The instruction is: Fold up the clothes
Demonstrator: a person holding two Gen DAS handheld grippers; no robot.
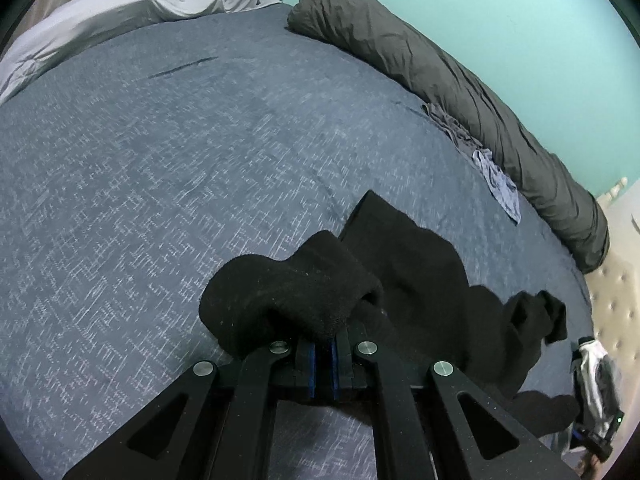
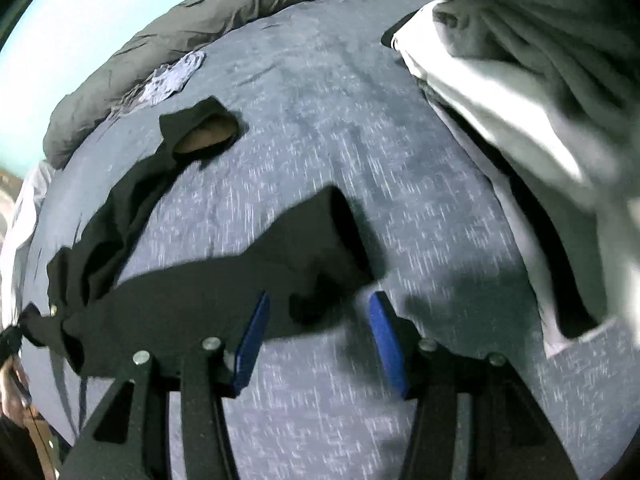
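A black garment [image 1: 420, 280] lies crumpled across the blue-grey bedspread [image 1: 160, 160]. My left gripper [image 1: 323, 344] is shut on a thick bunched edge of it, and the cloth drapes over the fingertips. In the right wrist view the same black garment [image 2: 200, 280] stretches from a sleeve or leg opening [image 2: 204, 136] at upper left down to the near middle. My right gripper [image 2: 320, 300] stands open just above the garment's near edge, with blue pads [image 2: 384, 336] wide apart and nothing clamped between them.
A rolled dark grey duvet [image 1: 460, 80] runs along the teal wall [image 1: 480, 0]. Small pale blue clothes [image 1: 496, 180] lie beside it. Light grey bedding [image 1: 120, 8] sits at the far left corner. A pile of white and grey laundry [image 2: 520, 100] fills the right of the right wrist view.
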